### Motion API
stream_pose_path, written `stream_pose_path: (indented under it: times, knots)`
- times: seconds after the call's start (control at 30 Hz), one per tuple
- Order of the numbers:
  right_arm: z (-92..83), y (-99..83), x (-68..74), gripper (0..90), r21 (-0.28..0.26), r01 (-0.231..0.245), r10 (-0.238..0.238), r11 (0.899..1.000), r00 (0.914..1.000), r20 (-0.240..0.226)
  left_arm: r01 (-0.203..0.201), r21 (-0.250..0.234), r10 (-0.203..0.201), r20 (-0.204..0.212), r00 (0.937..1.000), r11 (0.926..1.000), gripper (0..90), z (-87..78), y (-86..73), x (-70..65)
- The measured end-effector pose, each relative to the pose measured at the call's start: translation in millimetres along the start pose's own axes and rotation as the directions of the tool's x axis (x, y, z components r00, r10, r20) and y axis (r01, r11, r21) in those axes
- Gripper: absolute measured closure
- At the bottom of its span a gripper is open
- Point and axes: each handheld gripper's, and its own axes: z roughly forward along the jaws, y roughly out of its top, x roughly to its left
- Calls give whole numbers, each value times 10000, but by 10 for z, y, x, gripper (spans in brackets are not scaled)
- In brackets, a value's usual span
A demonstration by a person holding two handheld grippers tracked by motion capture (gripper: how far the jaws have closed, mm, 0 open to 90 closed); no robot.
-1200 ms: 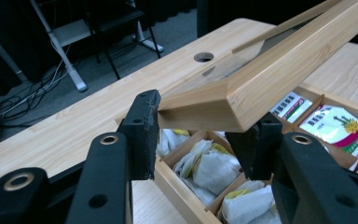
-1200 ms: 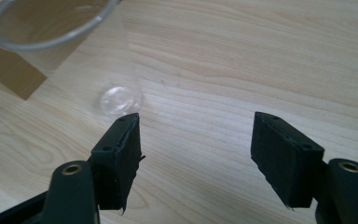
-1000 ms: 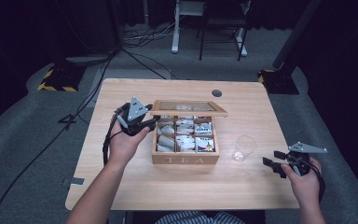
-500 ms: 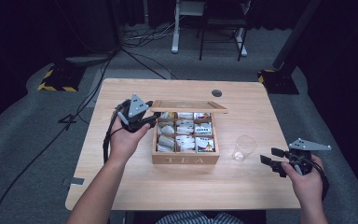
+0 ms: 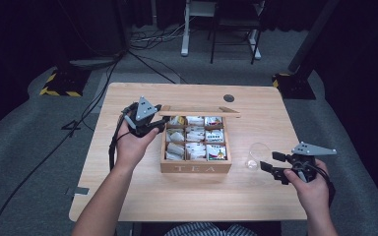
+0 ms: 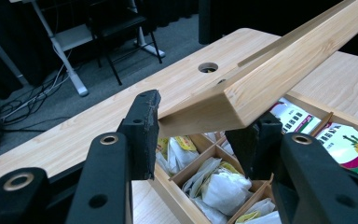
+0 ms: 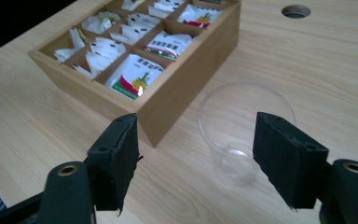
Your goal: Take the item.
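L gripper (image 5: pixel 158 124) pinching tea box lid (image 5: pixel 199 111) corner, lid raised. R gripper (image 5: pixel 270 169) spread, just been opening, nothing between; plastic cup (image 5: pixel 257 155) at its 10 o'clock.

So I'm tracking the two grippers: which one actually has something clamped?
The left gripper: its jaws pinch the corner of the tea box's raised wooden lid. The right gripper stands open, short of the clear plastic cup.

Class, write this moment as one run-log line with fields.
left gripper: shut on lid, raised | right gripper: open, facing plastic cup | tea box: open, bags inside
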Motion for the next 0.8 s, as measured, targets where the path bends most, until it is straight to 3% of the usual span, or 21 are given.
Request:
stream_pose_path:
  times: [0.23, 0.4, 0.63, 0.8]
  knots:
    - [154, 116, 102, 295, -196, -70, 65, 9998, 9997, -215, -48, 31, 48, 12, 10000, 10000, 548, -3, -7, 1]
    - [403, 243, 268, 296, 35, 412, -412, 9991, 9990, -181, -18, 42, 18, 16, 10000, 10000, 548, -1, -4, -1]
    - [591, 386, 405, 295, 65, 831, -829, 9965, 9962, -275, 4, 97, -5, 129, 9999, 10000, 538, 8, -12, 8]
    - [773, 518, 559, 398, 65, 1317, -1308, 9913, 9880, -824, -7, 150, 4, 204, 9998, 9999, 536, 15, 13, 30]
